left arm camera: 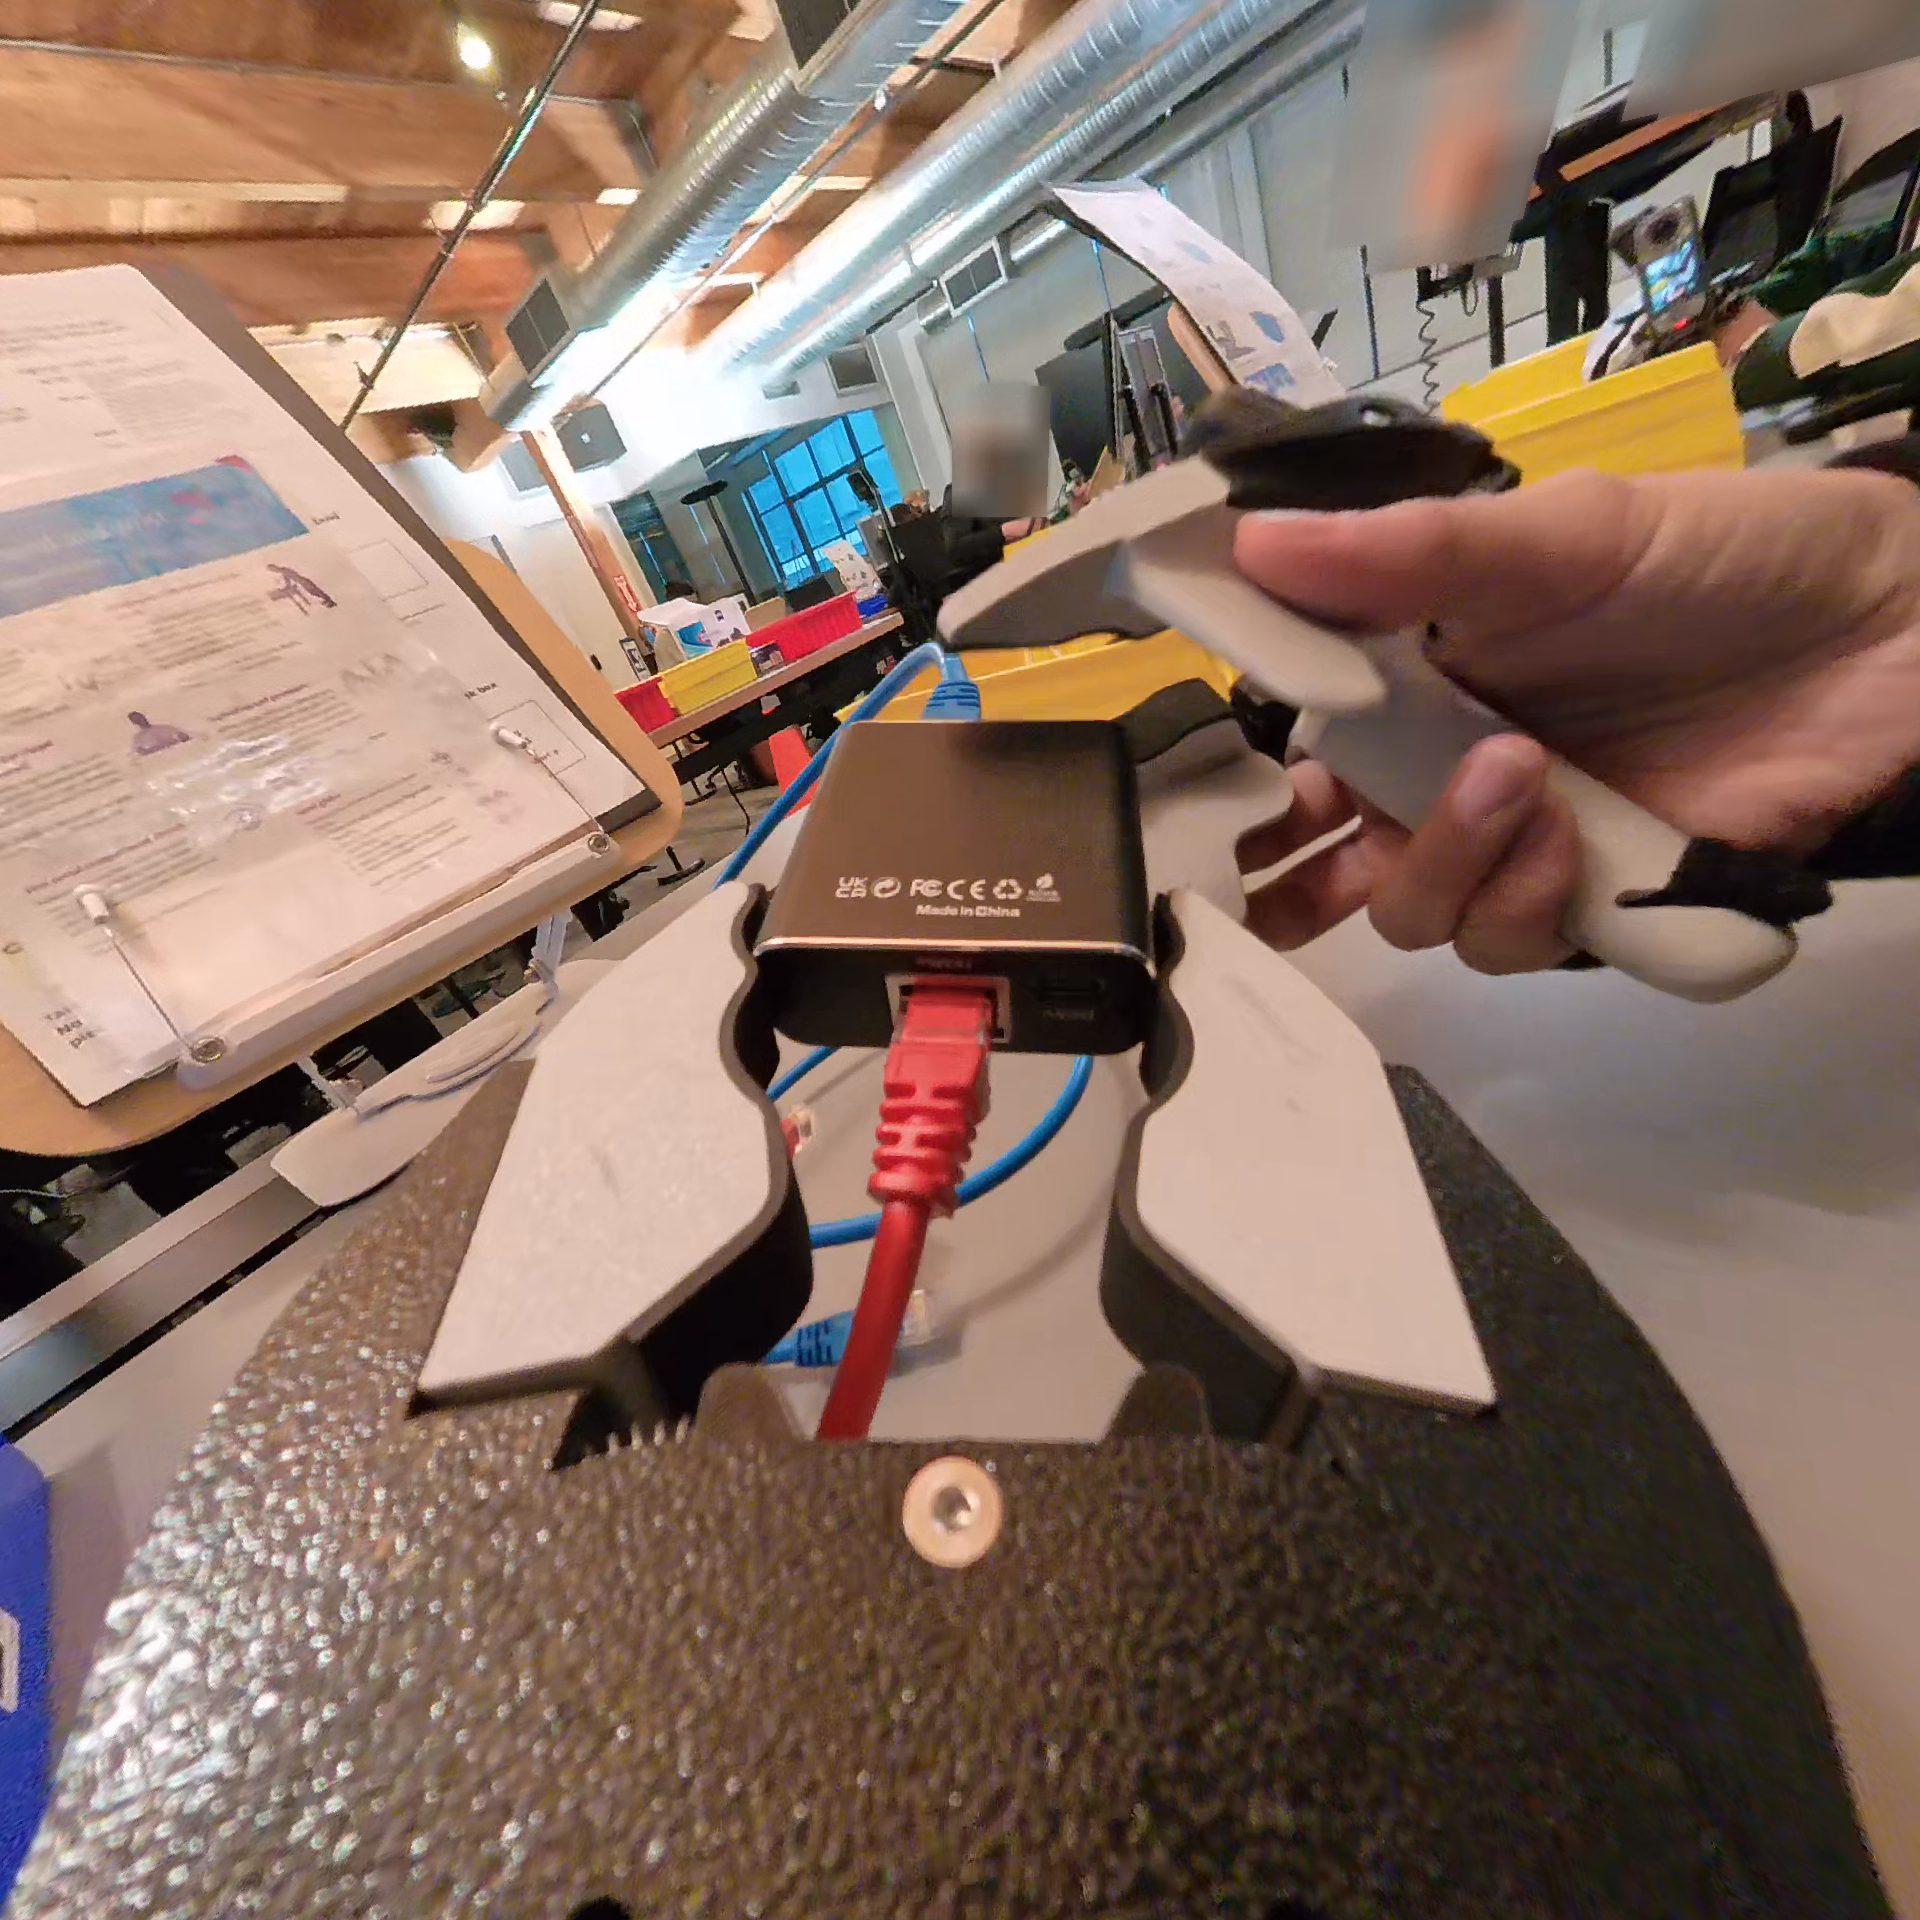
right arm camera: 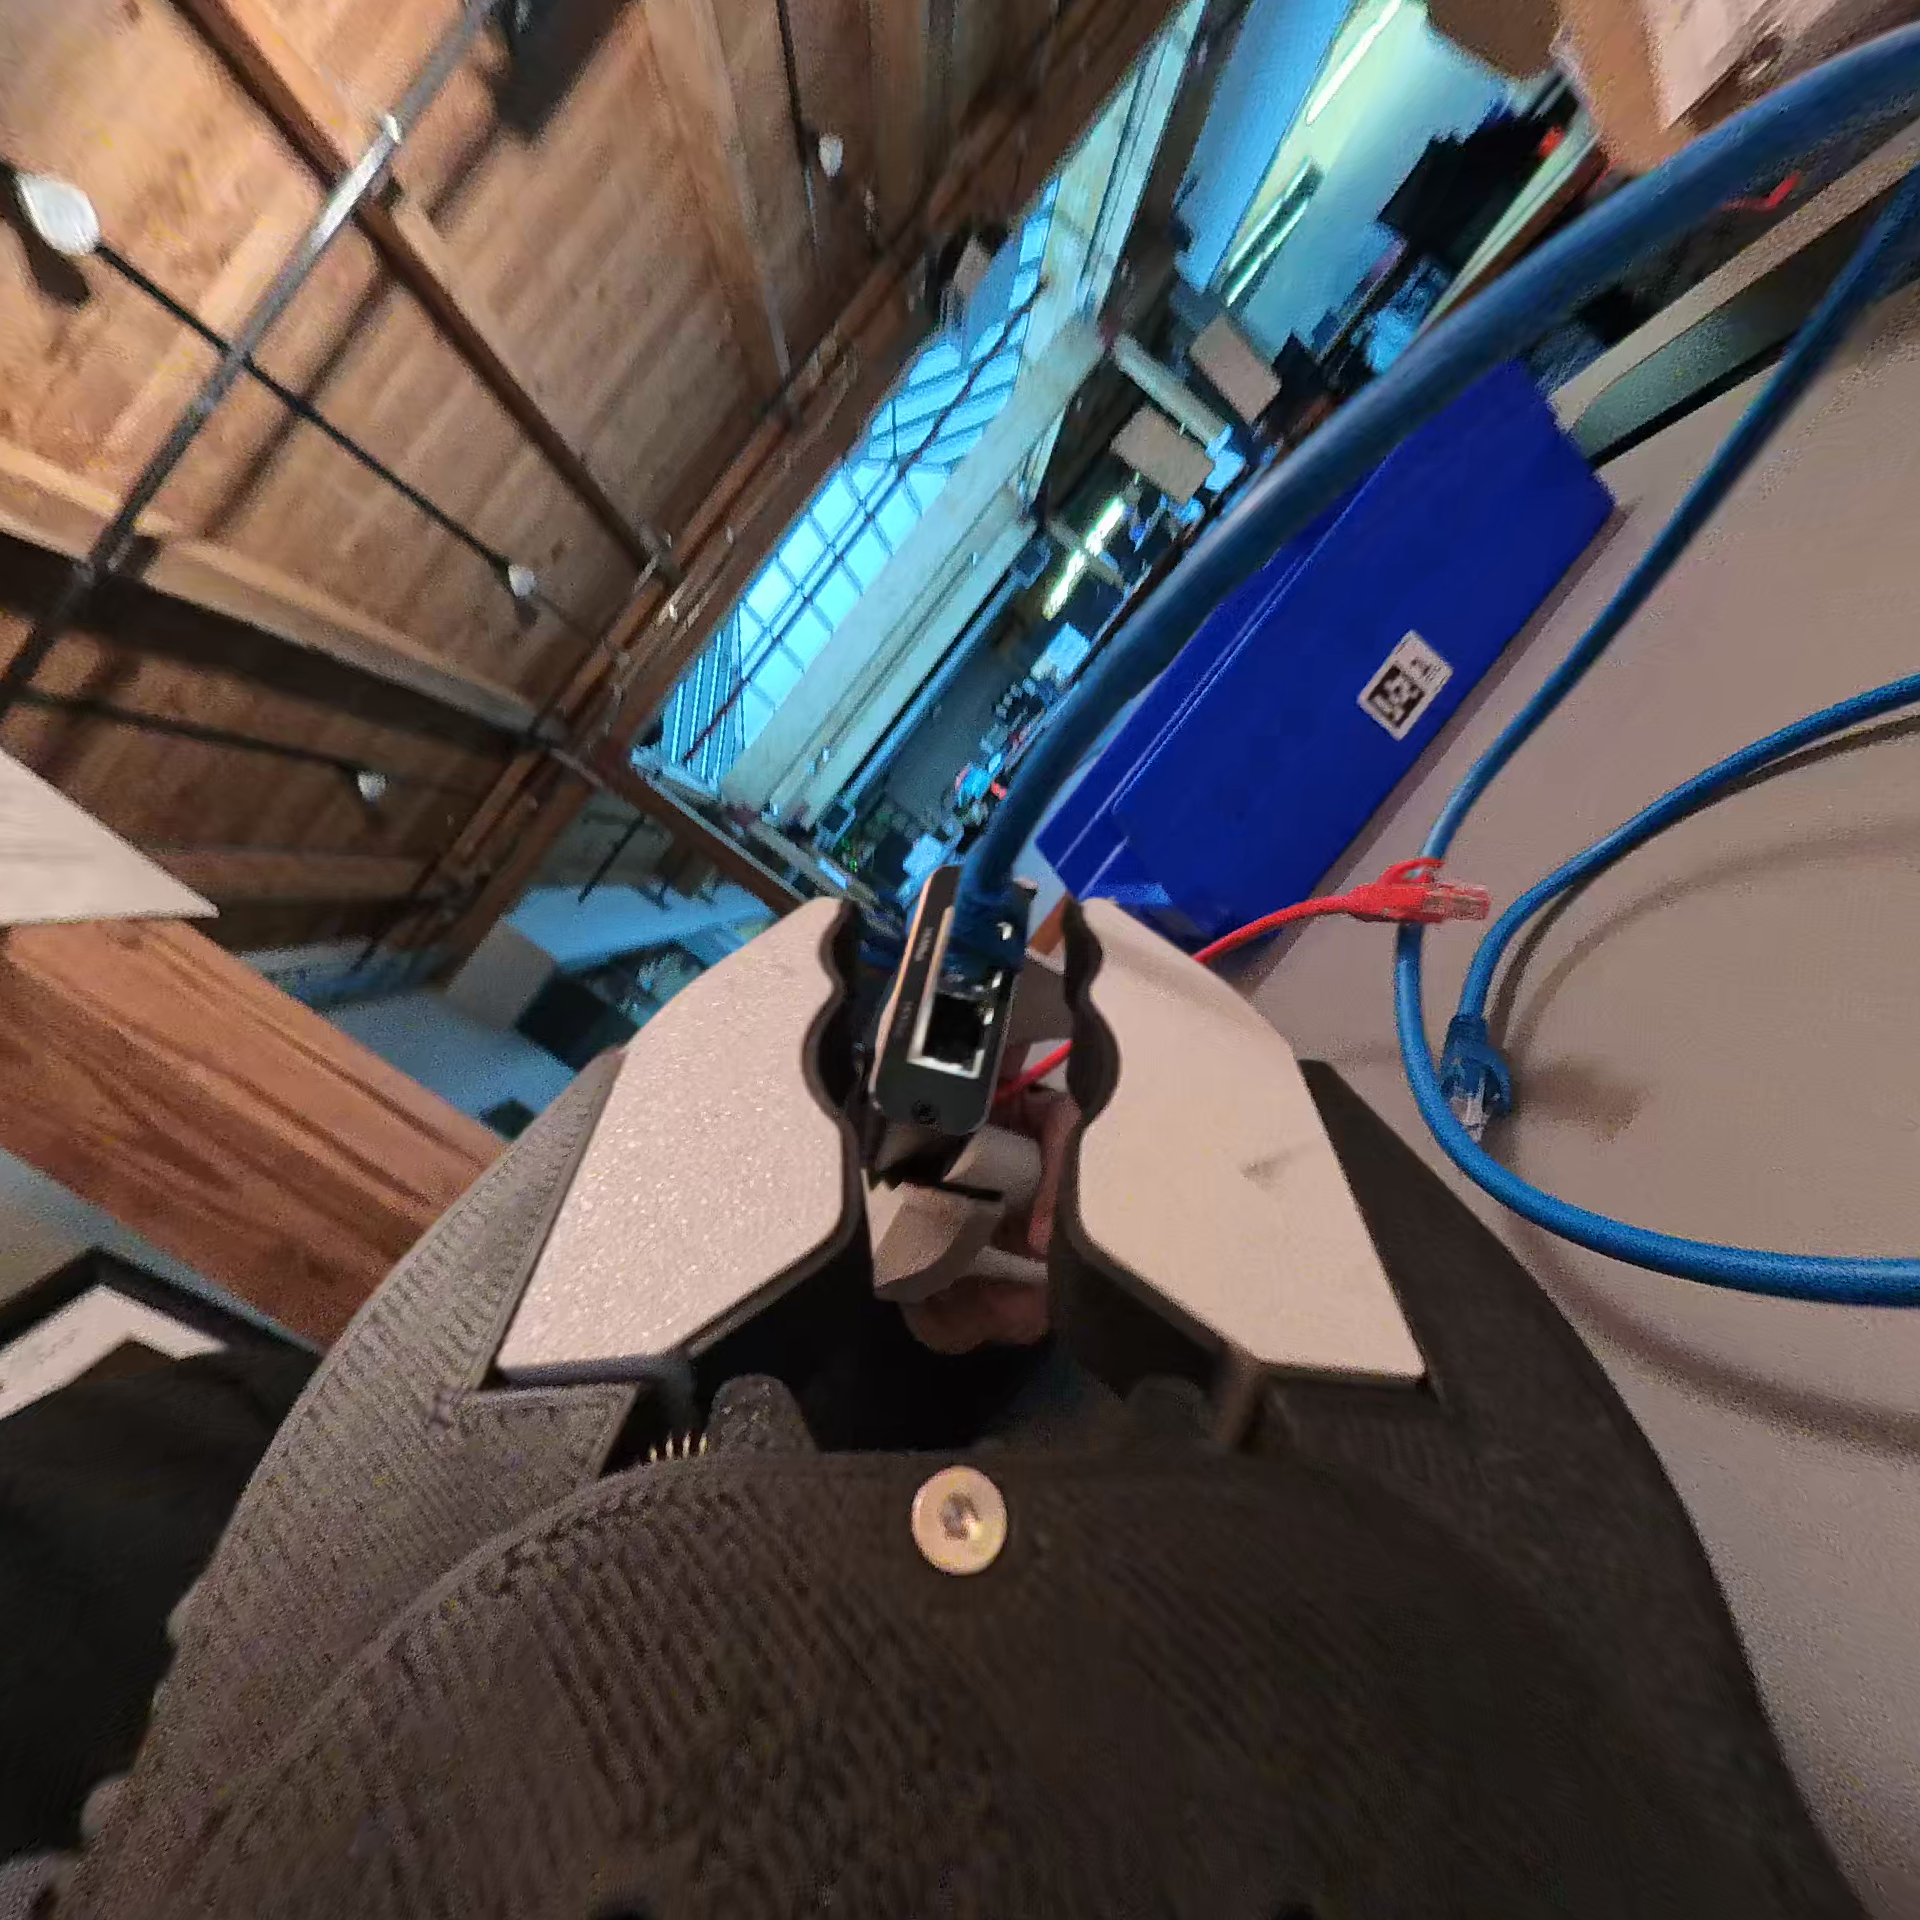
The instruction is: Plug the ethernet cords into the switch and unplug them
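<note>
- Between the fingers of my left tongs [left arm camera: 961,997], at centre frame of the left wrist view, sits the black switch [left arm camera: 966,831]. Both fingers press its two side walls, so the left tongs are pinching the switch, which is lifted clear of the table [left arm camera: 1610,1091].
- Red cord [left arm camera: 930,1091]: its plug is seated in the port on the switch face nearest my left camera. The cord runs straight down the frame between my fingers.
- Blue cord [left arm camera: 951,698]: its plug is seated at the far end of the switch, at upper centre.
- My right tongs [left arm camera: 1164,603] hover at upper right of the left view, above and just beyond the far end of the switch, touching nothing. In the right wrist view, the right tongs [right arm camera: 956,1029] stand spread, with the switch end [right arm camera: 940,1023] showing in the gap between the tips; beside the plugged blue plug [right arm camera: 982,925], one port is empty.
- Deciding relation, as I judge it: the long axis of the switch lies along my left fingers, and the blue plug points away from them toward the right tongs. The right tongs are therefore nearer and should pull along that axis.
- Loose blue plug [right arm camera: 1473,1075] and loose red plug [right arm camera: 1418,899] lie on the table at right of the right view.
</note>
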Motion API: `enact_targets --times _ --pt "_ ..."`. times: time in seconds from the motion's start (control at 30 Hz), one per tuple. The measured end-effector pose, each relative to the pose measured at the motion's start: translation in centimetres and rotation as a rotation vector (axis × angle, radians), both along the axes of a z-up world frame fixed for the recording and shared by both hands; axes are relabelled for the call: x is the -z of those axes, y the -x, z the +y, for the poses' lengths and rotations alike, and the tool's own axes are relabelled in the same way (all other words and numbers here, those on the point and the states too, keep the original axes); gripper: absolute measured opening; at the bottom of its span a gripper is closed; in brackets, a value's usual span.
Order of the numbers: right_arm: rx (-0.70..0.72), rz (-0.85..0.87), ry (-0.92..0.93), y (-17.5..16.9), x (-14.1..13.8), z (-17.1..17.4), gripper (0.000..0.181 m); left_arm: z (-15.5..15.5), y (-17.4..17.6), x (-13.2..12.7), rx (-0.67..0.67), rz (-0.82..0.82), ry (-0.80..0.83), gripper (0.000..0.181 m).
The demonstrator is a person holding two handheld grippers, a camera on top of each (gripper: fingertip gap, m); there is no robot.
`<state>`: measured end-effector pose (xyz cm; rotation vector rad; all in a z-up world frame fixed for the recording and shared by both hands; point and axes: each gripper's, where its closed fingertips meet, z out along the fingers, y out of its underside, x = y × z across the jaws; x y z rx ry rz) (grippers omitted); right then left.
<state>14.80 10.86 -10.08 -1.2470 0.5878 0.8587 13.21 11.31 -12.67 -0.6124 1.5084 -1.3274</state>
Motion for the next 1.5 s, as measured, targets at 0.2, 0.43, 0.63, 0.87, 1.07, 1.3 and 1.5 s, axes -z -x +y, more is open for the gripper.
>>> enact_targets --times 0.2,0.43,0.63,0.87,1.07,1.3,1.5 --pt "0.009 0.068 -0.013 -0.5 1.0 -0.4 0.028 -0.4 -0.1 0.0 -0.023 -0.005 -0.034 0.068" --pt "0.004 0.117 -0.053 -0.1 1.0 -0.2 0.014 -0.3 -0.2 0.3 -0.062 -0.002 -0.068 0.068" --pt "0.039 0.168 -0.096 -0.2 1.0 -0.2 0.015 -0.3 -0.3 0.3 -0.094 -0.017 -0.106 0.068" --pt "0.091 0.229 -0.138 -0.3 1.2 0.0 0.014 -0.1 -0.5 0.5 -0.134 -0.011 -0.114 0.068" --pt "0.088 0.123 -0.131 0.1 0.9 -0.4 0.014 -0.2 -0.5 0.7 -0.139 -0.016 -0.127 0.068" --pt "0.052 0.053 -0.180 0.3 0.5 -0.5 0.014 -0.3 -0.5 0.4 -0.163 -0.056 -0.153 0.068" --pt "0.011 0.007 -0.214 0.5 0.0 -0.5 0.014 0.1 -0.5 0.0 -0.230 -0.107 -0.222 0.068"
